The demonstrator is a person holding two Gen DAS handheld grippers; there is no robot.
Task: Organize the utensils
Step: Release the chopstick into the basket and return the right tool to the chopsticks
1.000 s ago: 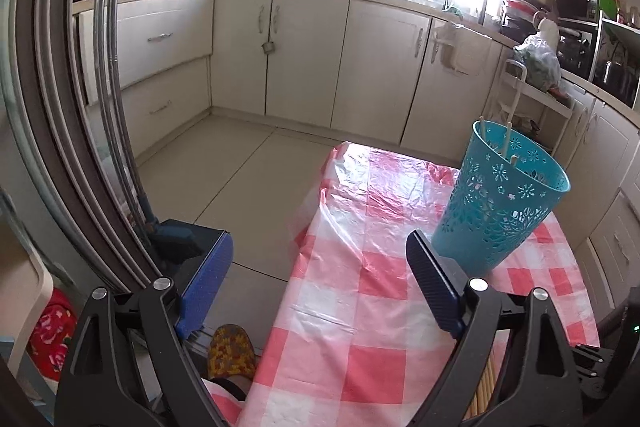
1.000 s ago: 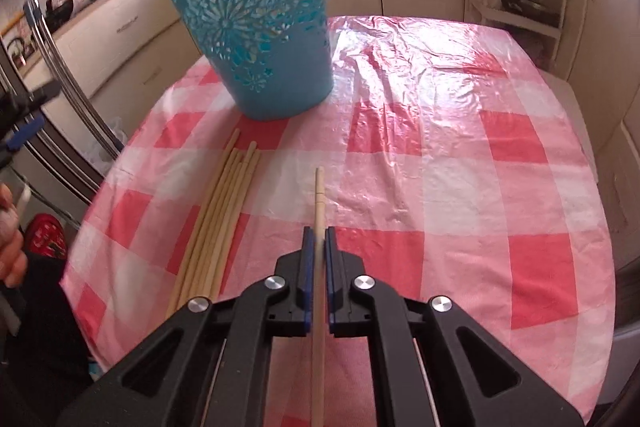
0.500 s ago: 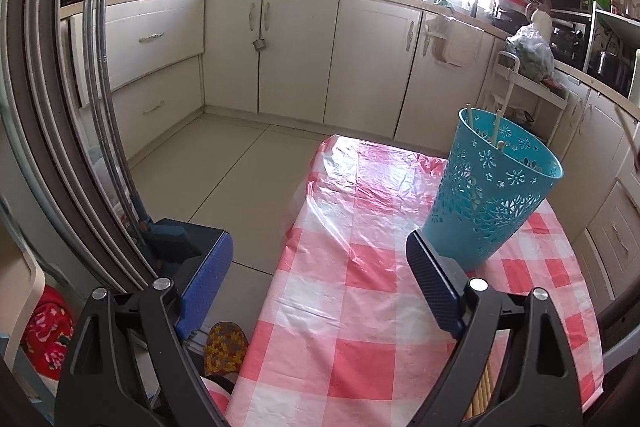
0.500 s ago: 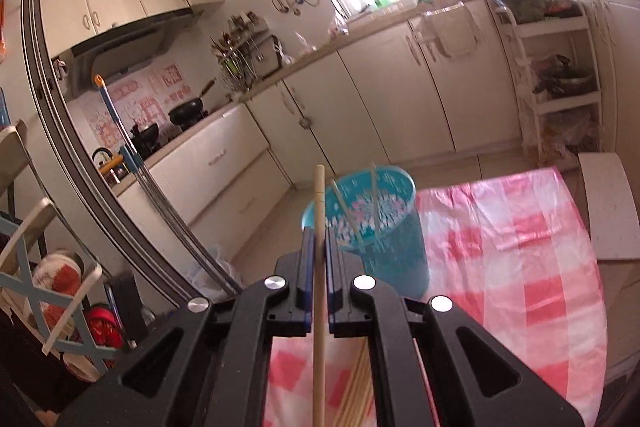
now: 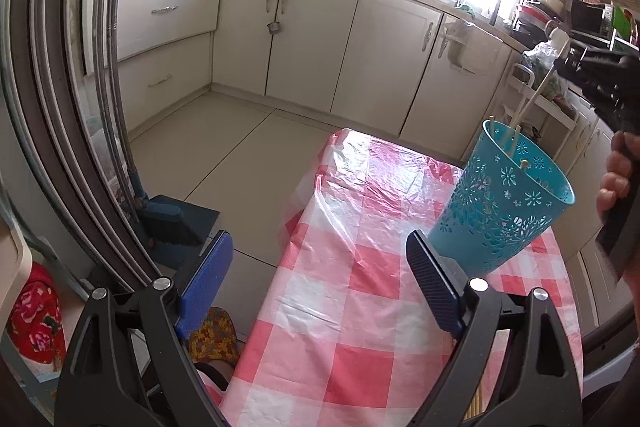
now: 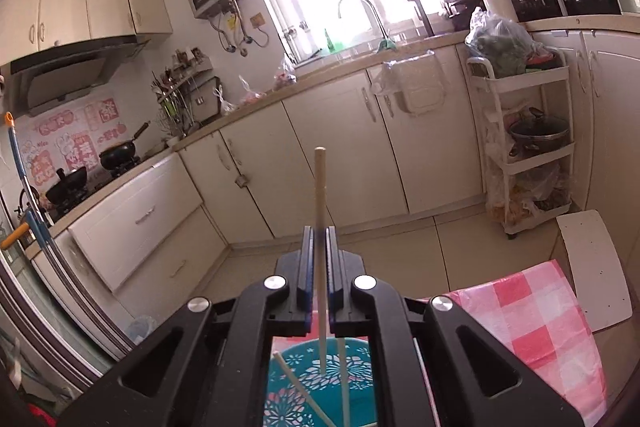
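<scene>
A teal perforated basket (image 5: 500,203) stands on the table with the red-and-white checked cloth (image 5: 360,267). My right gripper (image 6: 319,239) is shut on a wooden chopstick (image 6: 320,187) and hangs above the basket (image 6: 320,379). The stick's lower end dips into the basket's mouth, beside two chopsticks (image 6: 343,387) leaning inside. In the left wrist view the held chopstick (image 5: 536,95) slants down from the right gripper (image 5: 576,65), which a hand (image 5: 616,179) carries. My left gripper (image 5: 316,279) is open with nothing between its jaws, low at the table's near edge, left of the basket. More chopsticks (image 5: 476,407) peek out behind its right finger.
A broom and dustpan (image 5: 172,223) lean by the door frame at the left. Cream cabinets (image 5: 312,39) ring the tiled floor. A white trolley (image 6: 528,147) with pots and a white board (image 6: 596,267) stand beyond the table's far side. A slippered foot (image 5: 212,331) is below the table edge.
My right gripper has lifted the chopstick off the table and carried it up over the basket, tilting it steeply so its lower end enters the mouth. The left gripper has barely shifted.
</scene>
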